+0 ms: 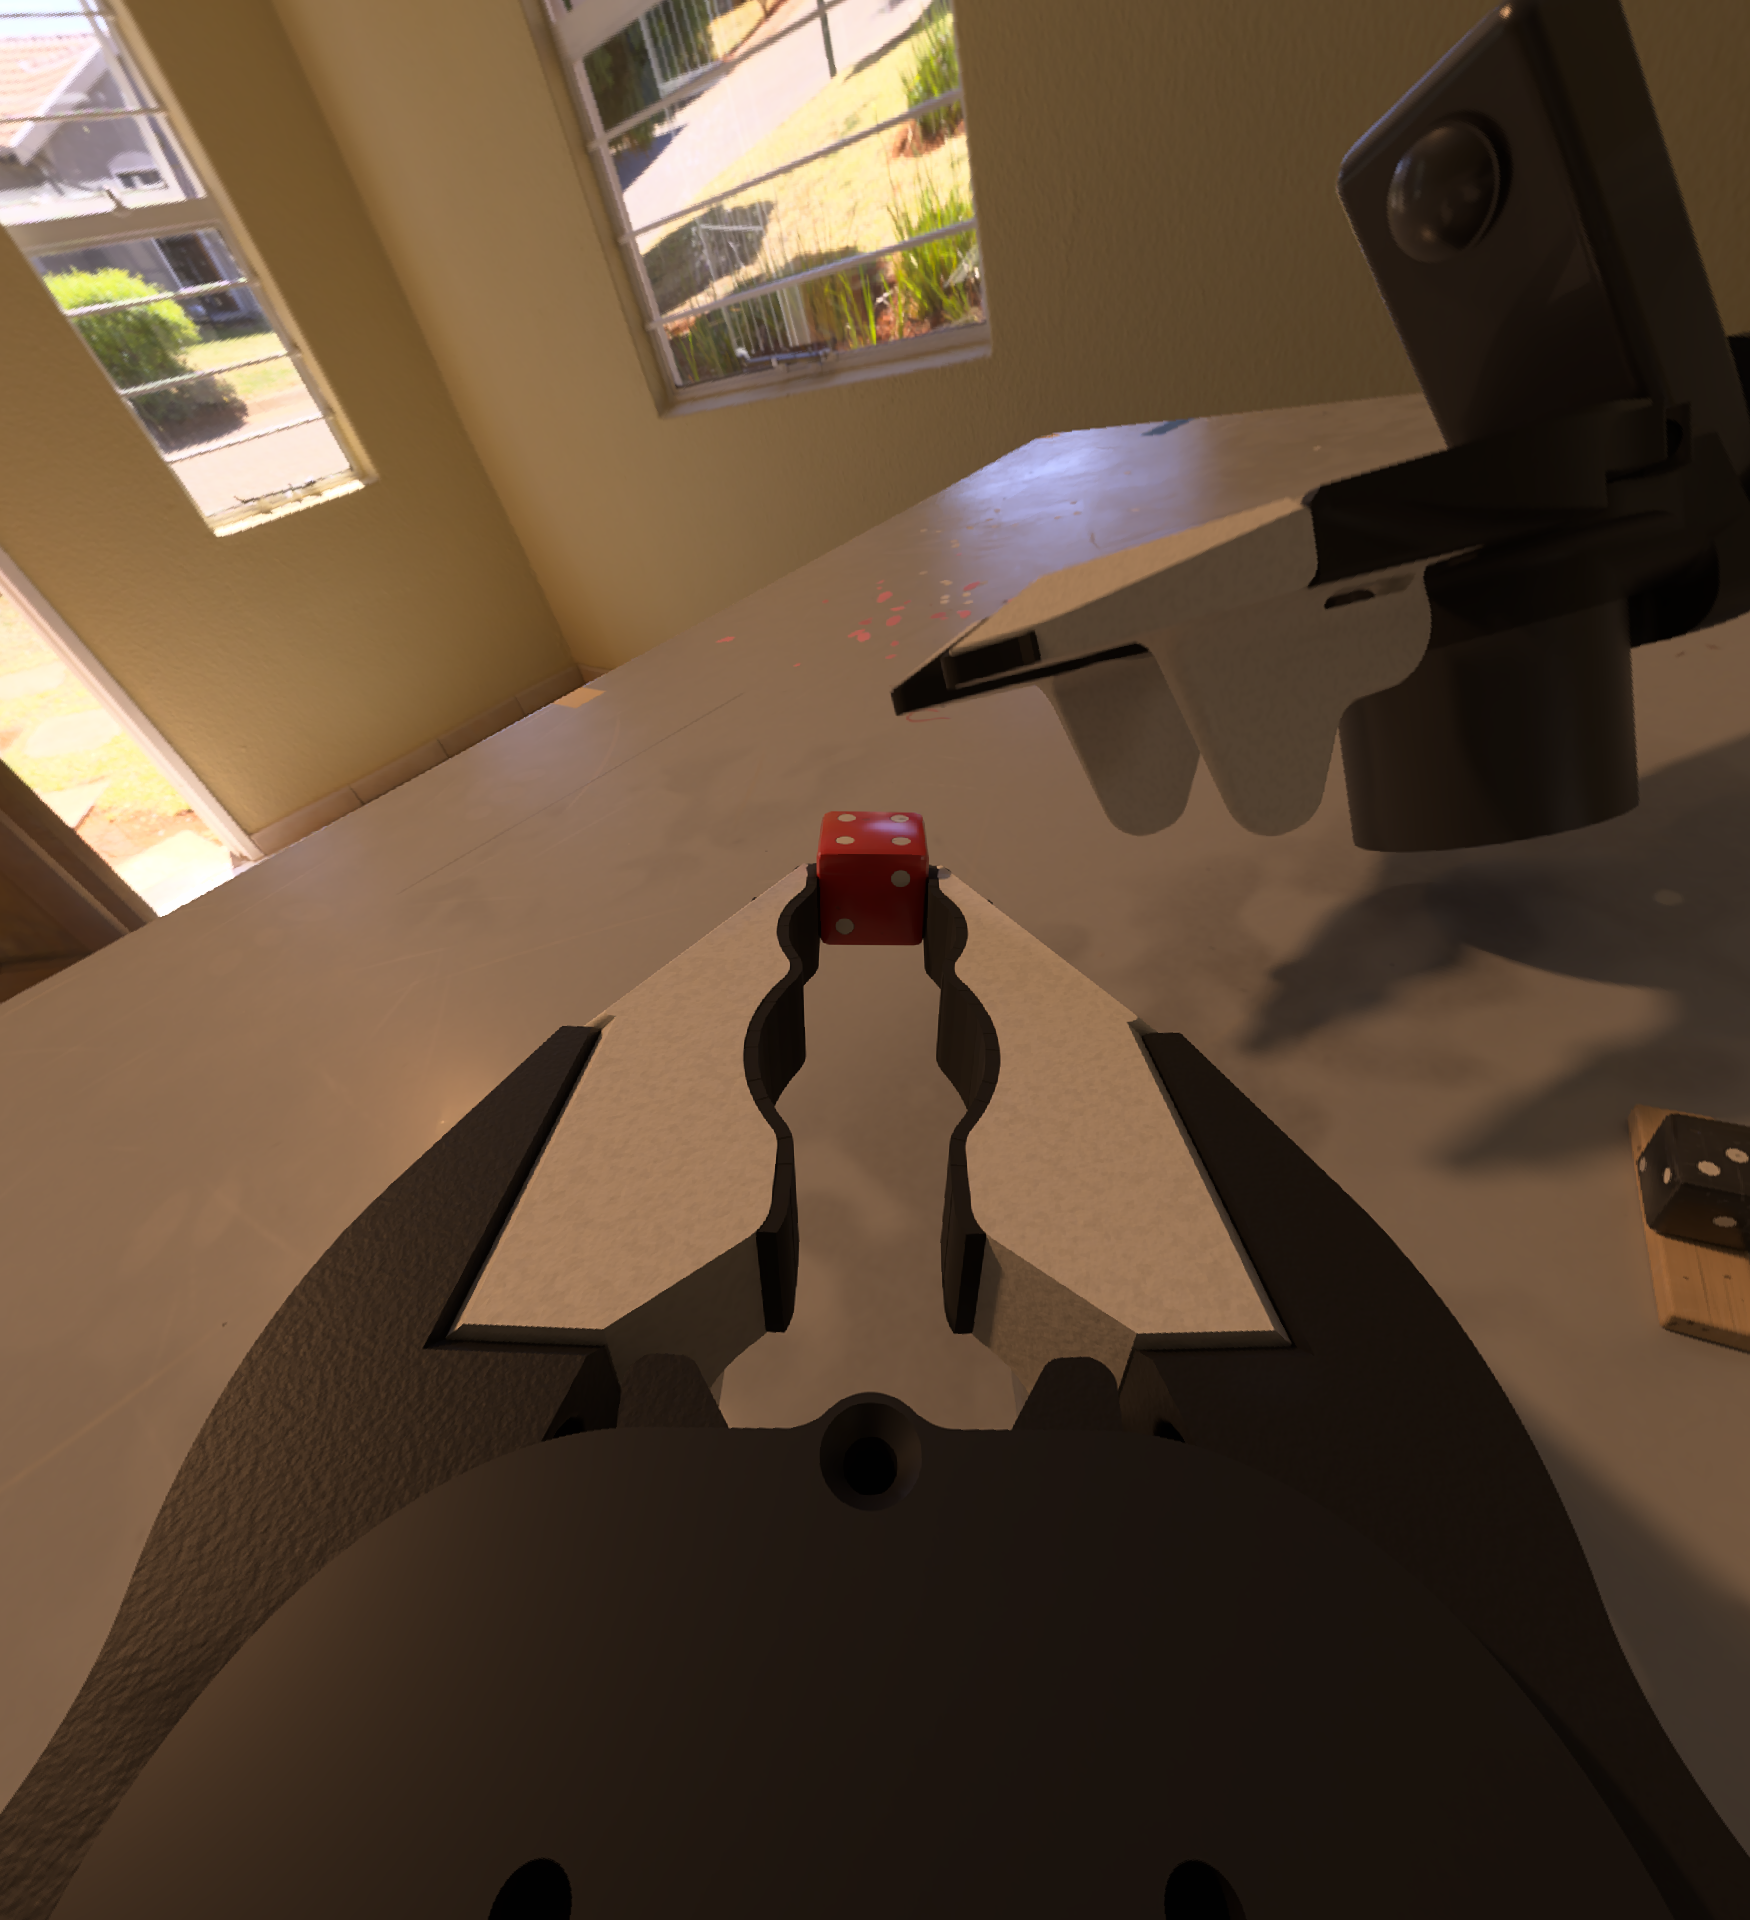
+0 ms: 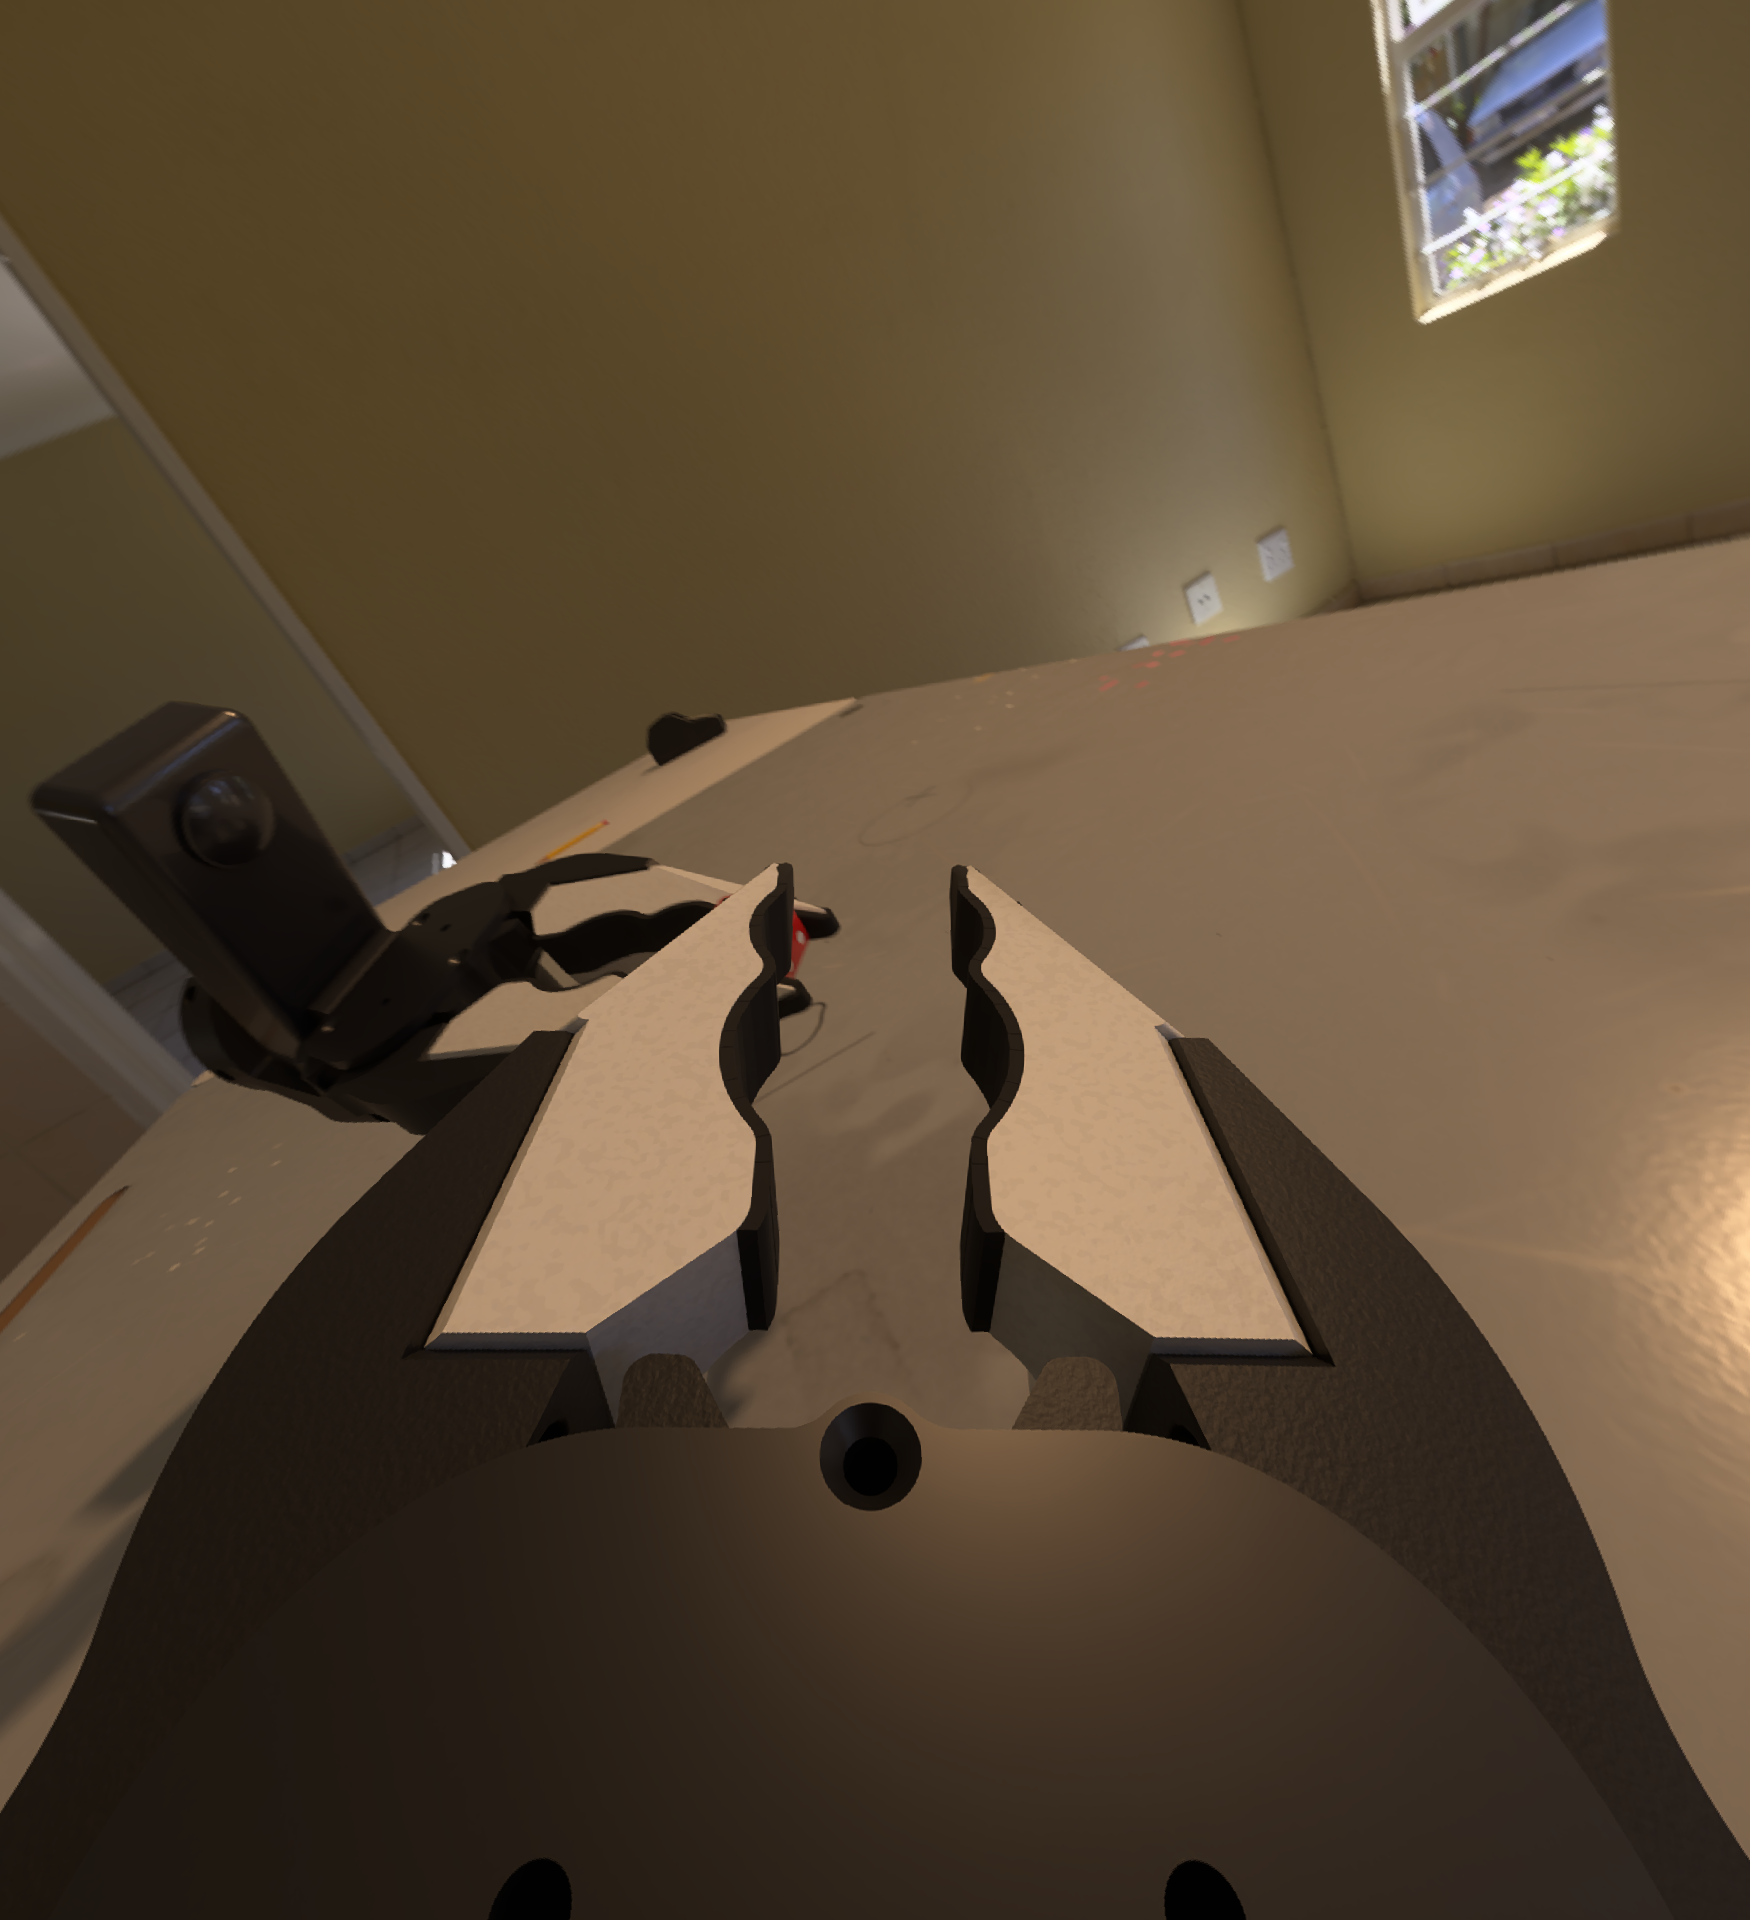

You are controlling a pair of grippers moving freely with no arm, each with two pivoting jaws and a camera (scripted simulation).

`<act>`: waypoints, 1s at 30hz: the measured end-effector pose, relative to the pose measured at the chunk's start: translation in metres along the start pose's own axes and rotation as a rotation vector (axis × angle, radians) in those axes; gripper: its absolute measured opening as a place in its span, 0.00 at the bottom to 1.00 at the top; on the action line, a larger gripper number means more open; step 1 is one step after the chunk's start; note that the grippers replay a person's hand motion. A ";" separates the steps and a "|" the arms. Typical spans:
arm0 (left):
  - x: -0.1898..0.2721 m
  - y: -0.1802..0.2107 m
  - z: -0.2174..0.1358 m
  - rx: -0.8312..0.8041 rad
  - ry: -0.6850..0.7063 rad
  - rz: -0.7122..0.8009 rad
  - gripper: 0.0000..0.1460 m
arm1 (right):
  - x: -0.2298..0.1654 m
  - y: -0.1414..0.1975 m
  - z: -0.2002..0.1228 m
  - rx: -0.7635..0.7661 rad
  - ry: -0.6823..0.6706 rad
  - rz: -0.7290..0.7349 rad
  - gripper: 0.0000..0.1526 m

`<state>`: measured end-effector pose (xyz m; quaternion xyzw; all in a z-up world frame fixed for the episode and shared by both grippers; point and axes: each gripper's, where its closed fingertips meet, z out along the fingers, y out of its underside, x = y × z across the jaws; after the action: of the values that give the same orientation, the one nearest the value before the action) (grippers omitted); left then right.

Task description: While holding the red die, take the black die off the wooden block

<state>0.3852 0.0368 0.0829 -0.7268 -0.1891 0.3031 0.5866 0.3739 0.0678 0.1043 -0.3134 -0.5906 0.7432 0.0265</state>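
In the left wrist view my left gripper (image 1: 871, 883) is shut on the red die (image 1: 871, 878), which sits between its fingertips above the table. The black die (image 1: 1723, 1195) rests on one end of a flat wooden block (image 1: 1707, 1294) at the right. The right gripper (image 1: 928, 691) hovers above the table at upper right, apart from the black die. In the right wrist view my right gripper (image 2: 871, 883) is open and empty; the left gripper (image 2: 736, 914) shows beyond its left finger with a sliver of red die (image 2: 801, 951). The black die and block are hidden there.
The pale grey table (image 1: 435, 1039) has faint red specks (image 1: 892, 618) far off. A small dark object (image 2: 684, 736) lies near the table's far edge. Yellow walls, windows (image 1: 798, 187) and a doorway (image 2: 40, 520) surround the table.
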 end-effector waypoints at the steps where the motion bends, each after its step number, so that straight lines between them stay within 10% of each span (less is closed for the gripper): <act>1: 0.002 0.000 0.001 -0.005 0.004 0.012 0.13 | -0.003 -0.002 0.000 0.012 -0.022 -0.001 0.21; 30: 0.000 -0.005 -0.003 0.024 -0.030 0.065 0.13 | -0.002 0.002 0.002 -0.005 -0.039 0.044 0.27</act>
<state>0.3877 0.0359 0.0877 -0.7210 -0.1706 0.3350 0.5821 0.3752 0.0650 0.1037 -0.3116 -0.5860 0.7480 -0.0021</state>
